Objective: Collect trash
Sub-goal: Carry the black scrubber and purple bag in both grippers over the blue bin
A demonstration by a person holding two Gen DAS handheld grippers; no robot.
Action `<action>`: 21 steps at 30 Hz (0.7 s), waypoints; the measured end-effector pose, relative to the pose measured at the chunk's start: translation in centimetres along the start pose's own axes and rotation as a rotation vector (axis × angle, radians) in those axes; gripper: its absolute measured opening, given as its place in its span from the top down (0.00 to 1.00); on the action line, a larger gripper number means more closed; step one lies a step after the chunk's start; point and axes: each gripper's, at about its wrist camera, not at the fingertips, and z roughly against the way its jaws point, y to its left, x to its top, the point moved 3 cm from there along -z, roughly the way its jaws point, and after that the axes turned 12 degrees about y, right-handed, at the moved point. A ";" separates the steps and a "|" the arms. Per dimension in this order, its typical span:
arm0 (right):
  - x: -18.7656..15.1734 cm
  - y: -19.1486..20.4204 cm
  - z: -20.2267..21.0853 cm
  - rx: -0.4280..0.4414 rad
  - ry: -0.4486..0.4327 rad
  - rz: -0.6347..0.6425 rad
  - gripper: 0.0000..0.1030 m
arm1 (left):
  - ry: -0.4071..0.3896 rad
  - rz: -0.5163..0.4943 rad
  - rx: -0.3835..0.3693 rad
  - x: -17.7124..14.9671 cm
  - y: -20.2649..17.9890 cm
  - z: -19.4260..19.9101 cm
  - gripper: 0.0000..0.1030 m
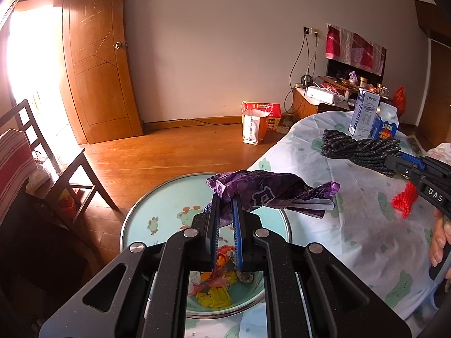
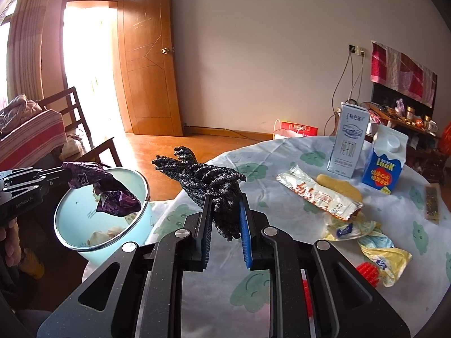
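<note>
My left gripper (image 1: 225, 200) is shut on a crumpled purple wrapper (image 1: 270, 191), held over the light blue trash bin (image 1: 135, 217) that stands beside the table. In the right wrist view the same purple wrapper (image 2: 112, 194) hangs above the bin (image 2: 70, 219), which holds several scraps. My right gripper (image 2: 225, 205) is shut on a black foam net (image 2: 208, 174), held above the table near its edge. From the left wrist view that black net (image 1: 358, 146) shows at the right with the right gripper (image 1: 394, 163) behind it.
The round table (image 2: 282, 259) has a cloth with green prints. On it lie a silver snack wrapper (image 2: 318, 191), yellow crumpled wrappers (image 2: 377, 248), a red net piece (image 1: 406, 200), a white milk carton (image 2: 349, 140) and a blue carton (image 2: 384, 160). A dark chair (image 1: 64, 169) stands left of the bin.
</note>
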 end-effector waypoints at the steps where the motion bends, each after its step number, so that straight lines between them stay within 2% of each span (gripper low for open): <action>1: 0.1 0.0 -0.1 0.001 0.002 0.003 0.82 | 0.001 0.003 0.001 0.0 0.2 0.0 0.92; 21: 0.7 2.9 -2.1 0.030 0.028 0.059 0.82 | 0.023 0.043 0.049 -1.1 3.4 -0.4 0.92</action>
